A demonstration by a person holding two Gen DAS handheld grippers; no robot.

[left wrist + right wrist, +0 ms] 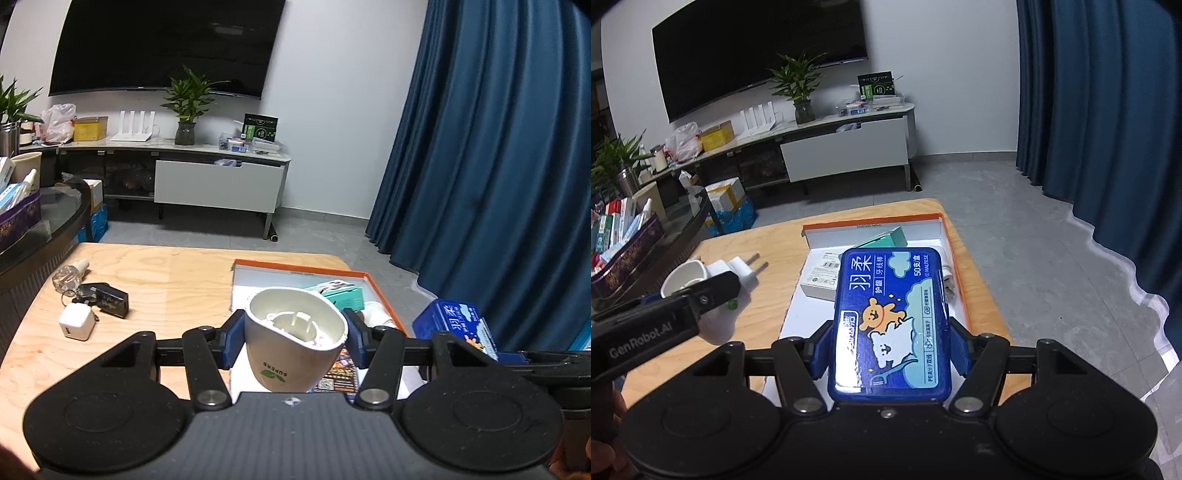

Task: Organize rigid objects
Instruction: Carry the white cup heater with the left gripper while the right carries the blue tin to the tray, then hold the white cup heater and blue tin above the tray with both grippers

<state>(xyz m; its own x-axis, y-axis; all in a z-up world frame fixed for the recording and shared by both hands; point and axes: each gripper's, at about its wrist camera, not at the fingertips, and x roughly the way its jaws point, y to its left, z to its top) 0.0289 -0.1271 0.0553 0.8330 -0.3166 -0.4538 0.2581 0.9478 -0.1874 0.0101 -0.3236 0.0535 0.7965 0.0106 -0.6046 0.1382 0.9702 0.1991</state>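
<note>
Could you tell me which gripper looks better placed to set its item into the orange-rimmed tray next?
Probably the right gripper: its blue floss box hangs directly over the tray. The left gripper holds its white cup near the tray's edge.

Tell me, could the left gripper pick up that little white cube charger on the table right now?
Probably not yet. The left gripper is already shut on a white cup, so its jaws are full. The white cube charger lies uncovered on the wooden table, so the path itself looks free.
</note>
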